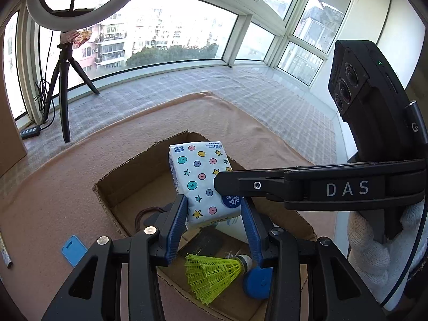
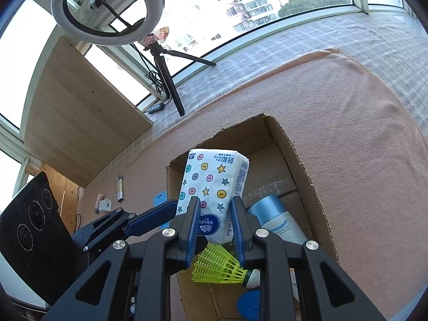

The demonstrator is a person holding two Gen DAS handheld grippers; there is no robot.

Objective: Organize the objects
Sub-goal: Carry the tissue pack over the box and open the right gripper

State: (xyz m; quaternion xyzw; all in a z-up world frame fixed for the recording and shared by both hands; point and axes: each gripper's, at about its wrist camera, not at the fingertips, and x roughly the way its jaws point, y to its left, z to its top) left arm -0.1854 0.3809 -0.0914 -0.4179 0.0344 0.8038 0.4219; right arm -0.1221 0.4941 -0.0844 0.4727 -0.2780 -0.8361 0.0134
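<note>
- Tissue pack point(image 1: 203, 182) pinched by both left gripper point(image 1: 214, 214) and right gripper point(image 2: 215, 220), above open cardboard box point(image 1: 112, 184).
- Peach blanket point(image 1: 67, 174) on checked sill cloth point(image 1: 174, 85), windows ahead.
- Below grippers: yellow shuttlecock point(image 2: 216, 267); bottle point(image 2: 278, 219) partly hidden; dark items unclear.

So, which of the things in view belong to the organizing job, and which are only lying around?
Part of the job:
- tissue pack, gripped by right gripper and left gripper
- cardboard box
- yellow shuttlecock
- white bottle
- blue phone
- lighter
- white charger

Only lying around:
- ring light
- tripod
- pink blanket
</note>
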